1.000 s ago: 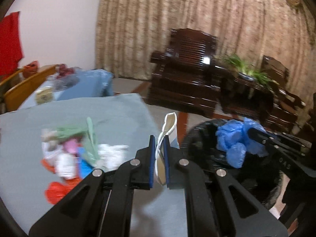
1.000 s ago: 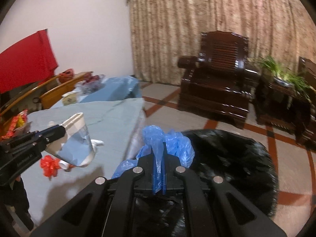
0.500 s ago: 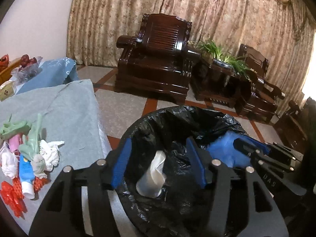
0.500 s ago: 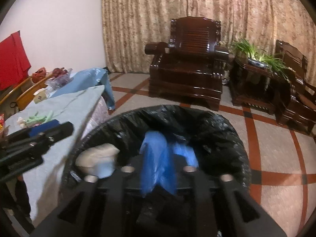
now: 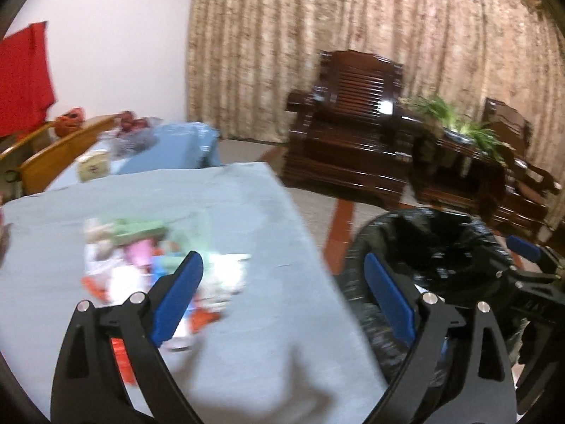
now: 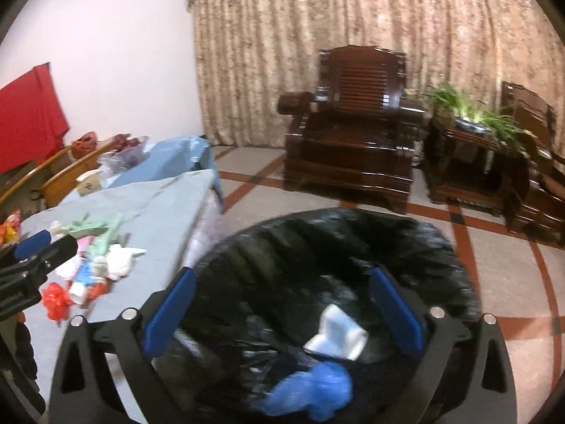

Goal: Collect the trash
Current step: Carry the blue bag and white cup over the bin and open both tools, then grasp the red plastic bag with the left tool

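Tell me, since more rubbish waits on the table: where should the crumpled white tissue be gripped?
Pinch the crumpled white tissue across its raised middle, coming from above with the left hand-held gripper, now open and empty. It lies at the pile's near edge beside green wrappers, so a top-down pinch likely avoids them.

A litter pile [image 6: 95, 265] is seen on the table [image 6: 169, 212] at left; the lined bin [image 6: 441, 247], lower centre, holds a crumpled cup [image 6: 337, 332].

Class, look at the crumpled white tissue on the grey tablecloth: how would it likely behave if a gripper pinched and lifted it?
The white tissue looks crumpled and thin, so probably very light and floppy. It would likely squash between pads. Touching neighbouring scraps, it may drag one along.
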